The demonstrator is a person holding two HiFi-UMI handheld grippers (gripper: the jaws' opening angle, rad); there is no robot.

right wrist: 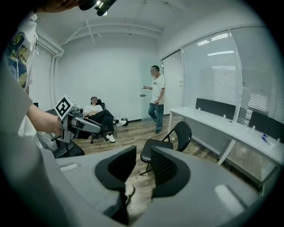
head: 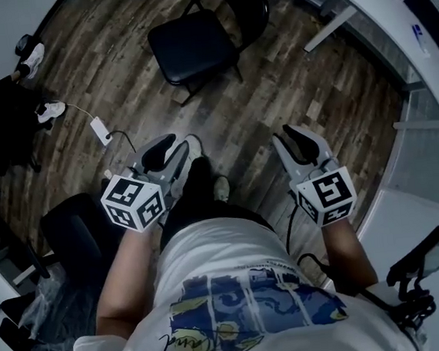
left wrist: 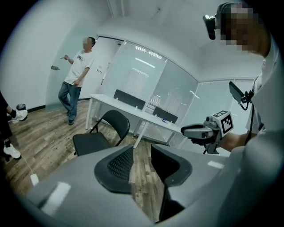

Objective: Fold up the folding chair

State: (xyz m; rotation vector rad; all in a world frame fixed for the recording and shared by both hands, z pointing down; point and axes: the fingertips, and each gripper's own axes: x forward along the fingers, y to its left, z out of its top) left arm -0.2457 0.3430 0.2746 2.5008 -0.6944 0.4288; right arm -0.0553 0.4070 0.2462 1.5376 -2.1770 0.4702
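Black folding chair (head: 192, 50) with padded seat and rounded back, unfolded, upright on its legs in the upper centre of the head view, well apart from both grippers.

Nearest, at the bottom of that view: wearer's white printed T-shirt (head: 238, 285) and bare forearms. Left gripper (head: 176, 146) at centre left, grey, marker cube (head: 133, 202) behind it; jaws partly apart, only dark wood-plank floor (left wrist: 141, 175) showing in the gap, gripping nothing. Right gripper (head: 293, 137) at centre right, likewise parted a little and empty. Both aimed forward and downward toward the chair.

On the floor at centre left, small white power adapter (head: 101, 130) with a cable.

Behind the chair, long white desk (left wrist: 128, 110) on white legs, across the middle of the left gripper view.

Farther off, standing person (left wrist: 75, 80) in white T-shirt and jeans at upper left of that view; seated person (right wrist: 100, 113) in dark trousers at centre left of the right gripper view, by the far wall.
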